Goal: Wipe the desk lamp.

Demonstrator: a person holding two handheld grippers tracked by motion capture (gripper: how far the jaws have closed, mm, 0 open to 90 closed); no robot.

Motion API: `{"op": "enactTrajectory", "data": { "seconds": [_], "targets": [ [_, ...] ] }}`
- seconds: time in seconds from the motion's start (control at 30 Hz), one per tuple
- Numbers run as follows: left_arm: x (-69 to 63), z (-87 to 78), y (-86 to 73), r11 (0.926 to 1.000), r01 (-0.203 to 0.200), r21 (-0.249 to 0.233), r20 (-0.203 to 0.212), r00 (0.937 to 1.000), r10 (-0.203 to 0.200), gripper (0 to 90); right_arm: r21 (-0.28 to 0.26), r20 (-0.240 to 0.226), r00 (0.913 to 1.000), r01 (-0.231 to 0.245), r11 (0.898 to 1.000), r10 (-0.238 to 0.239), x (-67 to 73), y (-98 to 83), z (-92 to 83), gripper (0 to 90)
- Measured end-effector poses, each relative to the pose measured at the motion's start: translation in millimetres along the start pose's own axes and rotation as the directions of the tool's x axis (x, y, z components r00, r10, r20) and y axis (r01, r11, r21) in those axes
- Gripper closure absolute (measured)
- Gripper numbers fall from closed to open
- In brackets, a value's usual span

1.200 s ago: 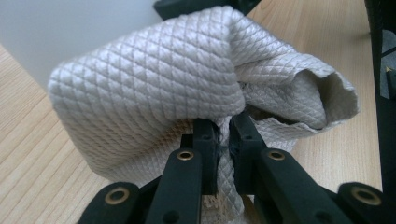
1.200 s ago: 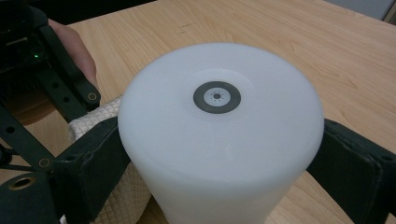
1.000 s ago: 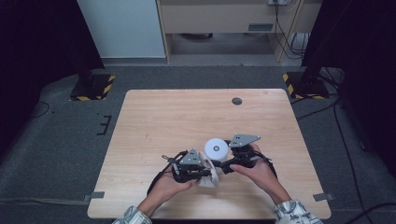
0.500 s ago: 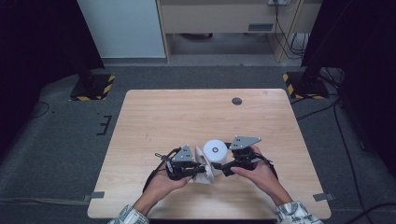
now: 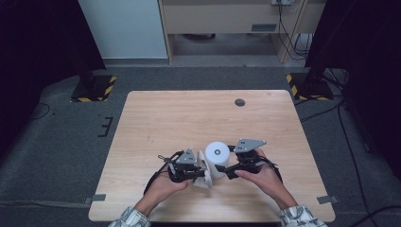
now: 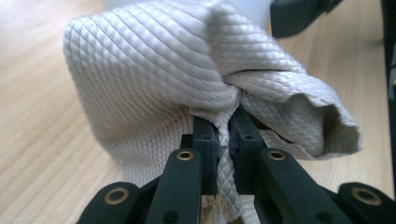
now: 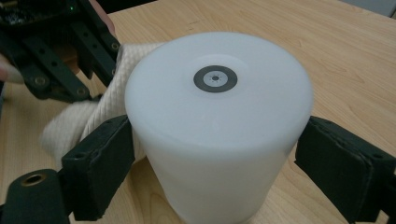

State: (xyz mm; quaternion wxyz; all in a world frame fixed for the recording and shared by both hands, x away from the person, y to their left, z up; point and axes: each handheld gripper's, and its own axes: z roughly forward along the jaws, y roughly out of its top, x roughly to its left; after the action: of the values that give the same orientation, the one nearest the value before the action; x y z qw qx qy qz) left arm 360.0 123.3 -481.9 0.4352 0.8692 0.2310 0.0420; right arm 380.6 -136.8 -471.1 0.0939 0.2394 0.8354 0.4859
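Note:
A white cylinder (image 5: 217, 158) with a dark round disc on top stands upright near the table's front edge. My right gripper (image 5: 223, 169) has its jaws spread wide around it. In the right gripper view both pads (image 7: 100, 163) meet the sides of the cylinder (image 7: 219, 130), having just closed in a little. A beige quilted cloth (image 5: 202, 174) lies bunched against the cylinder's left side. My left gripper (image 5: 199, 173) is shut on it. In the left gripper view a fold of the cloth (image 6: 154, 70) is pinched between the jaw tips of my left gripper (image 6: 223, 126).
The wooden table (image 5: 189, 118) has a small dark round grommet (image 5: 239, 102) at its far right. Both of the person's hands come in over the front edge. In the right gripper view the left gripper (image 7: 70, 46) sits close at the upper left, next to the cloth (image 7: 93, 116).
The left gripper has shifted slightly to the left with the cloth. The right hand and the cylinder have stayed in place.

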Motion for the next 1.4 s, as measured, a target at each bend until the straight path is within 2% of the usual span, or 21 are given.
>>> {"op": "enactTrajectory", "data": {
  "seconds": [0.17, 0.33, 0.43, 0.7, 0.97, 1.13, 1.3, 1.4],
  "targets": [
    [4.5, -12.7, 5.0, 0.9981, 0.019, -0.058, -0.020, 0.9996, -0.020, 83.0, -0.007, 0.003, 1.0000, 0.001, 1.000, -0.001, 0.3, -0.8, -3.3, 14.8],
    [9.7, -16.1, 11.4, 0.9971, 0.018, -0.074, -0.047, 0.9987, -0.022, 82.9, 0.002, 0.009, 0.9999, 0.007, 1.000, -0.007, 0.4, -2.7, -2.7, 17.3],
    [13.3, -17.3, 12.9, 0.9958, 0.029, -0.087, -0.049, 0.9982, -0.033, 82.9, 0.001, 0.018, 0.9998, 0.001, 1.000, -0.002, -0.8, -3.9, -4.0, 19.1],
    [11.4, -16.0, 12.8, 0.9966, 0.016, -0.080, -0.029, 0.9994, -0.018, 82.9, -0.007, 0.019, 0.9998, 0.001, 1.000, -0.001, 0.5, -1.8, -0.7, 13.9],
    [3.1, -10.6, 14.0, 0.9979, -0.006, -0.065, 0.000, 1.0000, 0.006, 82.8, -0.016, 0.032, 0.9995, -0.009, 1.000, 0.009, 0.8, 0.4, 6.8, 9.6],
    [2.1, -9.8, 13.7, 0.9981, -0.005, -0.061, 0.006, 1.0000, 0.005, 82.7, -0.014, 0.036, 0.9993, -0.009, 1.000, 0.009, 1.4, 0.9, 9.9, 9.0],
    [4.0, -15.9, 13.4, 0.9978, -0.008, -0.066, 0.003, 1.0000, 0.008, 82.8, -0.009, 0.038, 0.9993, -0.003, 1.000, 0.003, 1.4, 0.9, 9.6, 9.3],
    [8.6, -23.9, 14.5, 0.9967, -0.002, -0.082, -0.014, 0.9999, 0.000, 82.7, -0.009, 0.035, 0.9994, -0.002, 1.000, 0.002, 1.1, 0.6, 9.2, 9.4]
  ]
}}
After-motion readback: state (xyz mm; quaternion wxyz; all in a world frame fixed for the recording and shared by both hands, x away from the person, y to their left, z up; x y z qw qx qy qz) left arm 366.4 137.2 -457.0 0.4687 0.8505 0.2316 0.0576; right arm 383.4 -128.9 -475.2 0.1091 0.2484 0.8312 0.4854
